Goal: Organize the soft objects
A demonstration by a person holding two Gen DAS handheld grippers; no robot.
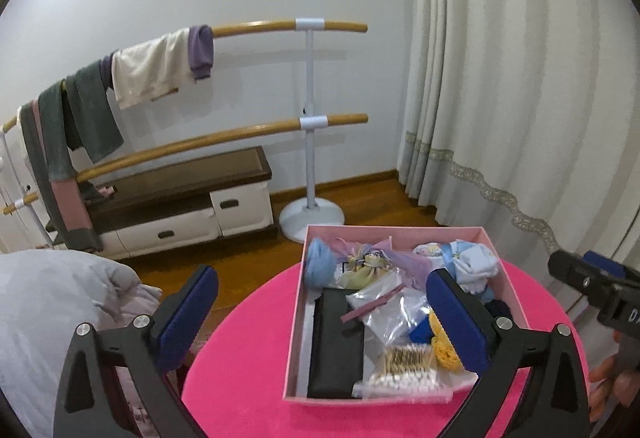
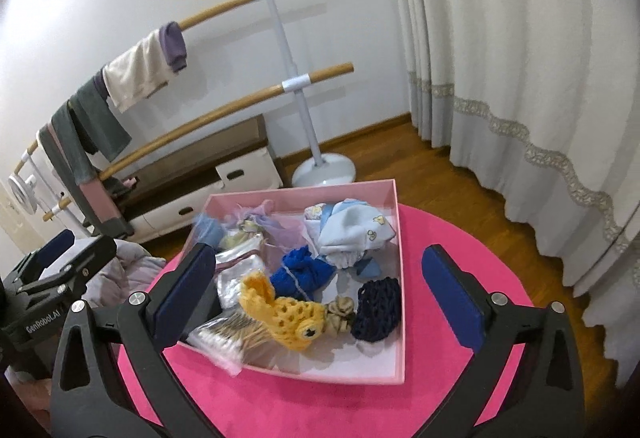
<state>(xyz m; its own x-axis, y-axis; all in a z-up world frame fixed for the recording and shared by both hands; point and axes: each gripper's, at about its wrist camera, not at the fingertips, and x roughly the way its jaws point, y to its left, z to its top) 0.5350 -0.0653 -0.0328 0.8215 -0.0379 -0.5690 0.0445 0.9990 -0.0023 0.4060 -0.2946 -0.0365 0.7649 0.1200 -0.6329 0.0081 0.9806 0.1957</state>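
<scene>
Legible in right wrist view: "GenRobot.AI", white lettering on black plastic body of left gripper (image 2: 52,262), far left of the right tool's blue-padded fingers, letters running tilted along the side face. In left wrist view: partial white characters "DA", cut off by frame edge, on black plastic body of right gripper (image 1: 592,278), far right of the left tool. Nothing readable elsewhere; small prints on pale blue baby cloth (image 2: 356,230) too small to tell.

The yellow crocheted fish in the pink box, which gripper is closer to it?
Right. The right gripper is open, with the yellow crocheted fish between its fingers; the left gripper, also open, sits over the box's other side, the fish beyond its right finger.
</scene>
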